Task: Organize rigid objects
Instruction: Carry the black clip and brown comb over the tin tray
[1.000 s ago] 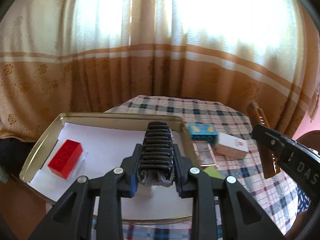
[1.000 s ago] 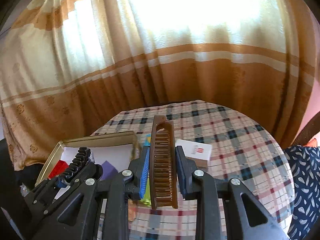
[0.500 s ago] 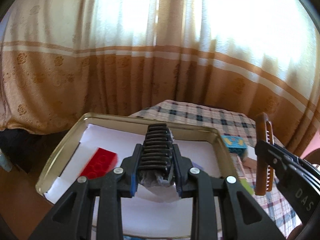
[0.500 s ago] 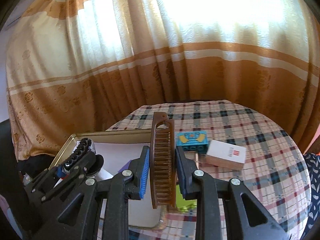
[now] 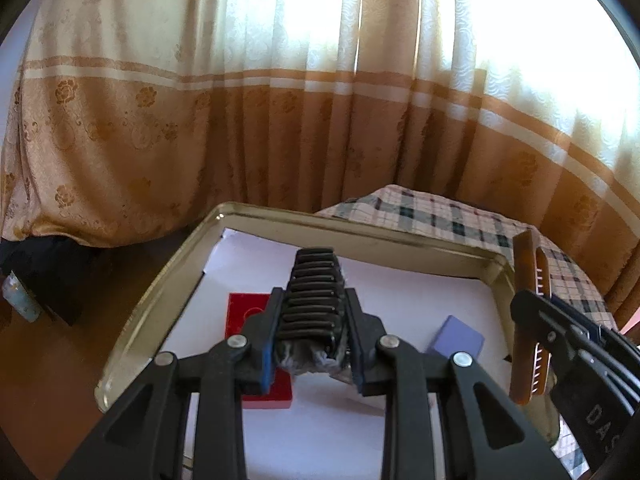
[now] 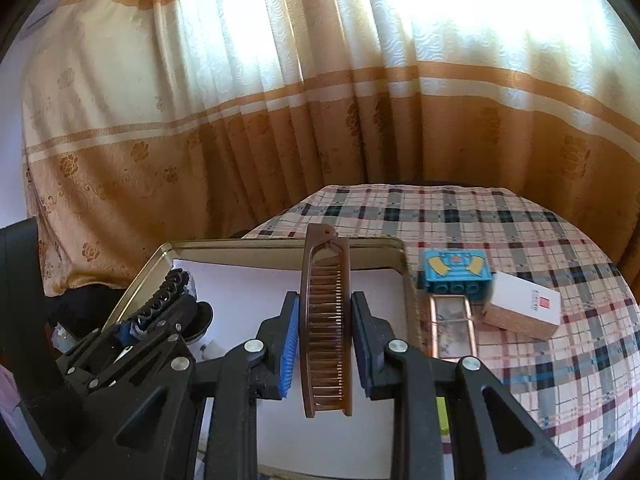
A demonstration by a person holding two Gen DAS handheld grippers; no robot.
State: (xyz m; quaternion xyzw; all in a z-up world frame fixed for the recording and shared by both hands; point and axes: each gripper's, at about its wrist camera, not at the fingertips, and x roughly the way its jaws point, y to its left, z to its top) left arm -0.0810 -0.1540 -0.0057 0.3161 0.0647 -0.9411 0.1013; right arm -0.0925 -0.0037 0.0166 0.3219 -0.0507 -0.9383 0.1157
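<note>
My left gripper (image 5: 313, 320) is shut on a black ribbed hair clip (image 5: 314, 292) and holds it above the gold metal tray (image 5: 160, 288) lined with white paper. A red brick (image 5: 246, 314) and a purple block (image 5: 456, 338) lie in the tray. My right gripper (image 6: 325, 320) is shut on a brown comb (image 6: 326, 320), held upright over the tray's right part (image 6: 396, 246). The comb also shows in the left wrist view (image 5: 530, 320), at the right. The left gripper with the clip shows in the right wrist view (image 6: 160, 312), at the left.
On the plaid tablecloth (image 6: 520, 240) right of the tray lie a blue toy block (image 6: 456, 272), a white box (image 6: 524, 304) and a small copper-framed piece (image 6: 452, 328). Tan curtains (image 6: 320, 120) hang close behind the table. A dark floor (image 5: 48, 340) lies left of the tray.
Both grippers have moved left over the tray with their objects still held. The red brick now sits right under the left gripper and the purple block has come into view.
</note>
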